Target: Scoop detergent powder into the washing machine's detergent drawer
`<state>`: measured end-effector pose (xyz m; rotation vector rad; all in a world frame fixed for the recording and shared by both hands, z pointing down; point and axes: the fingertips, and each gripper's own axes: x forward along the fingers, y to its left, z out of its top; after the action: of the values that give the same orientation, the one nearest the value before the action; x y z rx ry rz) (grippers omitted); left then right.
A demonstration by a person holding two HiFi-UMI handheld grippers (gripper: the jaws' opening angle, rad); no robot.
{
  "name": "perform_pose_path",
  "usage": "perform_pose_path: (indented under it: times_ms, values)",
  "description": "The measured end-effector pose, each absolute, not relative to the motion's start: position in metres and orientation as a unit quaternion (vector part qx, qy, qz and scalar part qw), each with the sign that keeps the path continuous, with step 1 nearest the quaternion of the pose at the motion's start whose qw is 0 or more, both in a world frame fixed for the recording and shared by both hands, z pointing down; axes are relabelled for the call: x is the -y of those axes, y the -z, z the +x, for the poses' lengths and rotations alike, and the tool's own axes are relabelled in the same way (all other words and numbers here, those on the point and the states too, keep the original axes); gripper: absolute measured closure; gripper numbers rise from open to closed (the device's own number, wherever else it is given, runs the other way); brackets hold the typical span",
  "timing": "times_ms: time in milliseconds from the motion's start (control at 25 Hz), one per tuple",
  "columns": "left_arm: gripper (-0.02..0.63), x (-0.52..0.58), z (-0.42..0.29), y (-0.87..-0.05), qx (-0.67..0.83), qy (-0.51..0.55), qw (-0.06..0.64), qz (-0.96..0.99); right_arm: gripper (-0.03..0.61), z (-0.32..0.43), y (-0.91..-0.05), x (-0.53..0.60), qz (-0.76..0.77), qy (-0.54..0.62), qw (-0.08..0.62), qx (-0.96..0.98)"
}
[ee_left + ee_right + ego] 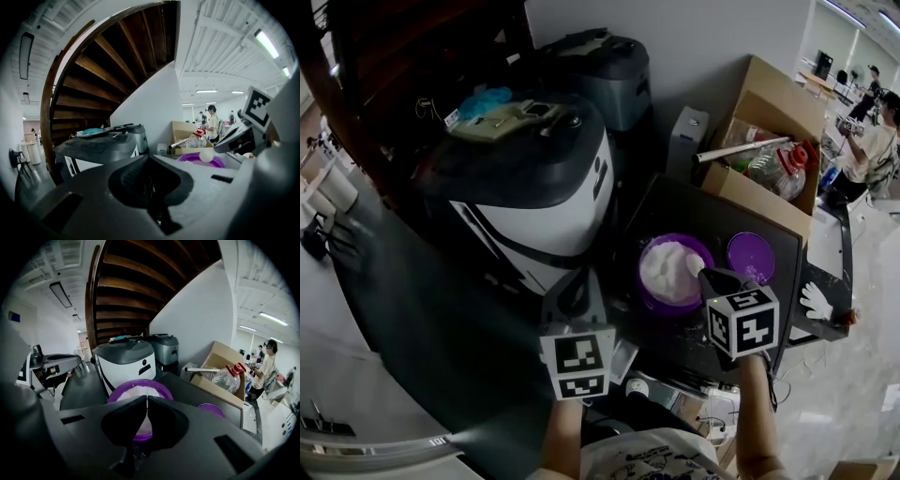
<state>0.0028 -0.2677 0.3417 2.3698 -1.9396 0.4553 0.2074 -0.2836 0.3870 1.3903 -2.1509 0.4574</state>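
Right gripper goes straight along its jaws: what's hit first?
Likely the white powder in the purple tub: it lies right ahead of the right gripper, whose scoop leads. Depth unclear.

Of the scoop [206, 155], only a small pale bowl showed at the tip of the right gripper [706, 275]. Its handle was hidden between the closed jaws, and in the head view the bowl could not be told from the white powder [666, 267]. That gripper covered the near right rim of the purple tub [645, 295]. No drawer could be made out on the white-and-black machine [548, 202], its near side behind the left gripper [574, 286]. Both forearms ran off the near edge. The people [872, 150] far right were too small to tell.
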Motion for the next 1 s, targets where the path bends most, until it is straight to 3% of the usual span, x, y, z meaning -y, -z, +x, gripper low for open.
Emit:
perform_pose_path:
  times_ms: [480, 1000]
  values:
    - [0.611, 0.279, 0.013, -0.356, 0.618, -0.161, 0.030, 0.769, 0.558, 0.188, -0.416, 0.301, 0.442, -0.179, 0.346, 0.808]
    - [0.612, 0.283, 0.013, -0.365, 0.616, -0.165, 0.038, 0.770, 0.558, 0.186, -0.433, 0.315, 0.420, -0.176, 0.387, 0.801]
